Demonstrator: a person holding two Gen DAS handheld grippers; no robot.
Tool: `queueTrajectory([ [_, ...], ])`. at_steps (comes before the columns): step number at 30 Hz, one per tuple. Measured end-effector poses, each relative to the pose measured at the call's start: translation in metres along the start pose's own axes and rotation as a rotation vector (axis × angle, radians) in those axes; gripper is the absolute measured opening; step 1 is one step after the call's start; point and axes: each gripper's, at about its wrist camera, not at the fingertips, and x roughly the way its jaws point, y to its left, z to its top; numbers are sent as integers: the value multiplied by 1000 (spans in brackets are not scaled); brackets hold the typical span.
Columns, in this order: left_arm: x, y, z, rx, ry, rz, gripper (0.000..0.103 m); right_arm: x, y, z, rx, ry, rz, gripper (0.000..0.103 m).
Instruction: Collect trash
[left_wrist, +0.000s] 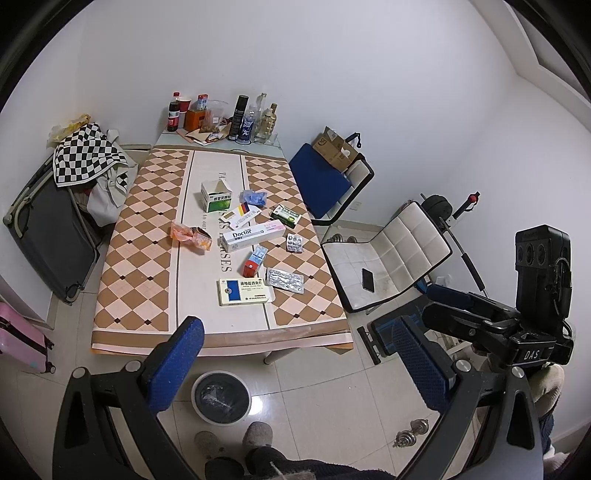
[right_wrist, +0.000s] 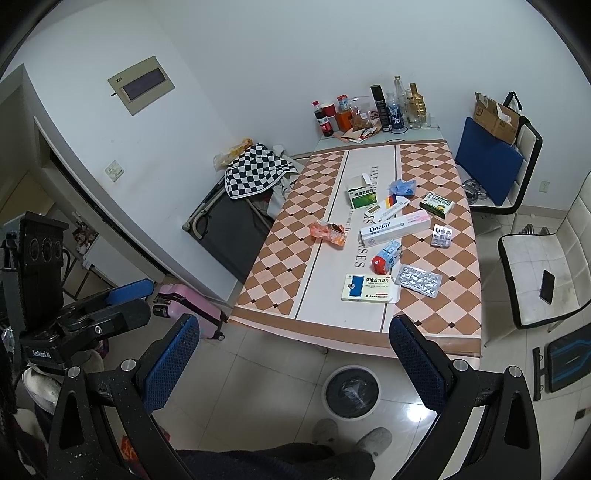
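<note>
Both grippers, left (left_wrist: 299, 363) and right (right_wrist: 295, 363), jaws apart, empty; bin (left_wrist: 221, 400) contents indistinct; feet cropped.

I'm seeing flat cardboard medicine boxes (left_wrist: 245, 291) and foil blister packs (left_wrist: 285, 280) lying mid-counter (left_wrist: 140, 280), glass bottles (left_wrist: 258, 118) standing at its far end, the round bin (left_wrist: 221, 397) sitting on the floor before it.

Ahead of the tongs a table (left_wrist: 140, 236) with a checked brown-and-peach cover stands end-on to plain white walls (left_wrist: 332, 66). A white padded chair (left_wrist: 391, 258) sits to its right, a pink suitcase (right_wrist: 192, 306) to its left. The floor (left_wrist: 325, 398) below is pale glossy tile.
</note>
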Motion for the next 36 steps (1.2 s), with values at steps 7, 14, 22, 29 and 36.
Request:
queueTrajectory([
  [7, 0, 0, 0, -1, 1, -1, 103, 2, 2, -2, 1, 0, 0, 103],
  [14, 1, 0, -1, -2, 1, -1, 103, 3, 2, 0, 3, 1, -1, 103],
  [22, 15, -3, 2, 25, -23, 154, 103, 16, -6, 0, 77, -12, -60, 103],
  [29, 104, 21, 9, 106, 43, 411, 103, 94, -75, 5, 212, 60, -279, 103],
  [36, 232, 60, -4, 8, 276, 529, 103, 238, -163, 17, 35, 372, -402, 103],
])
